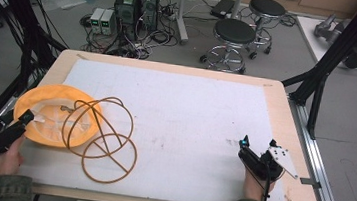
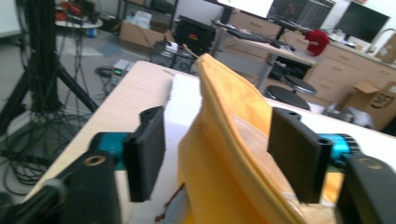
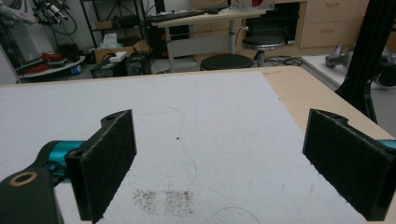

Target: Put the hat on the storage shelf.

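Straddling yellow cloth [image 2: 233,140] edge, left gripper [image 2: 217,156] half-open, untouching.

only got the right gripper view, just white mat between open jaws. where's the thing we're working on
observer: A yellow fabric piece lies at the table's left side, by the left gripper.
operator: anything on it
observer: A brown cord loops over it and onto the white mat.
operator: left got hold of it yet
observer: Not yet; in the left gripper view its raised edge stands between open jaws, with a gap beside one pad.
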Available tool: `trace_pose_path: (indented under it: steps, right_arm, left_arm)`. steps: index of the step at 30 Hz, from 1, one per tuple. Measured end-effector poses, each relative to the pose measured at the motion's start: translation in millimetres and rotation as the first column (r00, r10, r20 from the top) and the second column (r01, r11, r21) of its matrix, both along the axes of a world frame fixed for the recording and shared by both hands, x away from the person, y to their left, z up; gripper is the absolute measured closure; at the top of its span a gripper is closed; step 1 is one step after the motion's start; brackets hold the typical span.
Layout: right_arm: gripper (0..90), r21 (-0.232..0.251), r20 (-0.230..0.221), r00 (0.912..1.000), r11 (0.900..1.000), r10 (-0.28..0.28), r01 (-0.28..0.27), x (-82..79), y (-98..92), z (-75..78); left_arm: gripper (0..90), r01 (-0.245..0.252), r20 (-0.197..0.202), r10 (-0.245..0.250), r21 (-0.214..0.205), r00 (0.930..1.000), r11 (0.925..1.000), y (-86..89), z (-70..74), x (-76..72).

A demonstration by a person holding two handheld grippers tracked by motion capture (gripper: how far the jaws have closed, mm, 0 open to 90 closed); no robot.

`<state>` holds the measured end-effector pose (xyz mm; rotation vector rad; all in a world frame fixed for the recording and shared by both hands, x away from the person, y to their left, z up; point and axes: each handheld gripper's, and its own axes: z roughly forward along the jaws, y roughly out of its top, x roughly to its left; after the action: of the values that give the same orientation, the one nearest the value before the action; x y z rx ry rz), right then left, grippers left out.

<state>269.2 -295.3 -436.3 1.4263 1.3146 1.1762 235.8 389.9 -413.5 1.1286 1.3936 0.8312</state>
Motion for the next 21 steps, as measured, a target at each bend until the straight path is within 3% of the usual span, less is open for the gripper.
trace_pose_path:
  steps: [5, 13, 21]
  right_arm:
    - [8.6, 0.000, -0.004, 1.0000, 1.0000, 0.000, 0.000, 0.0, 0.1, -0.1]
    - [8.6, 0.003, -0.009, 1.0000, 1.0000, -0.001, 0.001, 0.2, 0.3, -0.2]
    - [8.6, -0.001, -0.011, 0.9999, 1.0000, -0.003, 0.003, 0.5, 0.4, -0.4]
  left_arm:
    - [53.5, 0.057, -0.001, -0.057, -0.005, 0.9984, 0.9984, -2.4, 1.8, 0.8]
    - [58.4, 0.088, -0.012, -0.088, -0.023, 0.9961, 0.9959, -4.2, 2.8, 2.2]
    - [80.9, 0.094, -0.023, -0.095, -0.071, 0.9952, 0.9931, -1.4, 1.4, 1.5]
